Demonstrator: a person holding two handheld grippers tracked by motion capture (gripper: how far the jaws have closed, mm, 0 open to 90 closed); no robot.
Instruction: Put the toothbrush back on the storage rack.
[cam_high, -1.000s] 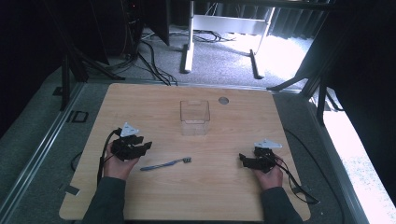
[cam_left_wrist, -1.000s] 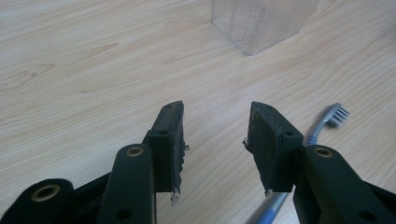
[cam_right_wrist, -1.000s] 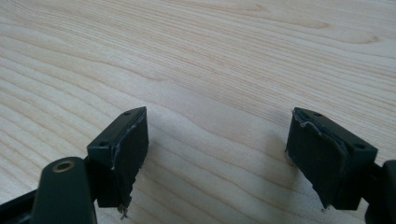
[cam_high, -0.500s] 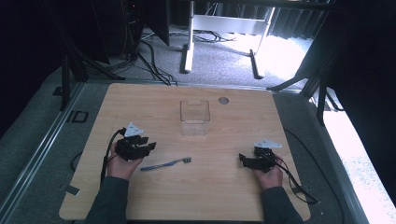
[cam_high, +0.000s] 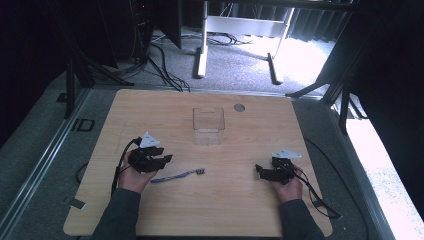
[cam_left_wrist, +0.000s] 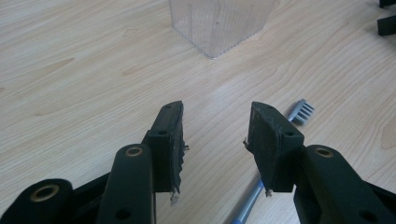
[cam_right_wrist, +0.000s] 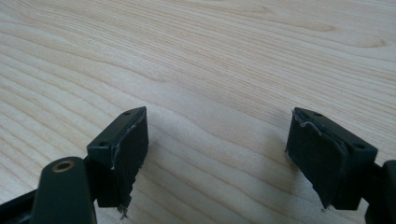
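From the high view, the left tool (cam_high: 162, 161) is seen just above the handle end of a blue toothbrush (cam_high: 177, 175) that lies flat on the tabletop (cam_high: 150, 107). The brush head points away from the left tool, toward the right tool (cam_high: 261, 171). A clear box (cam_high: 208, 126) stands farther out, between the two tools. The box is likely where the toothbrush is meant to go. Compared with a second ago, the left tool is found closer to the toothbrush, while the right tool is kept in the same spot.

From the left gripper view, the left tool (cam_left_wrist: 215, 140) is held with its jaws wide apart, and nothing is gripped. The jaws have just been opening a bit more. The toothbrush (cam_left_wrist: 299, 113) is seen just past the right-hand jaw, not between the two. The tool is probably held low and open so the handle can be taken. The clear box (cam_left_wrist: 219, 23) is seen straight ahead.

From the right gripper view, the right tool (cam_right_wrist: 215, 140) is held wide open too, with bare wood between the jaws. It is likely parked there to stay out of the way.
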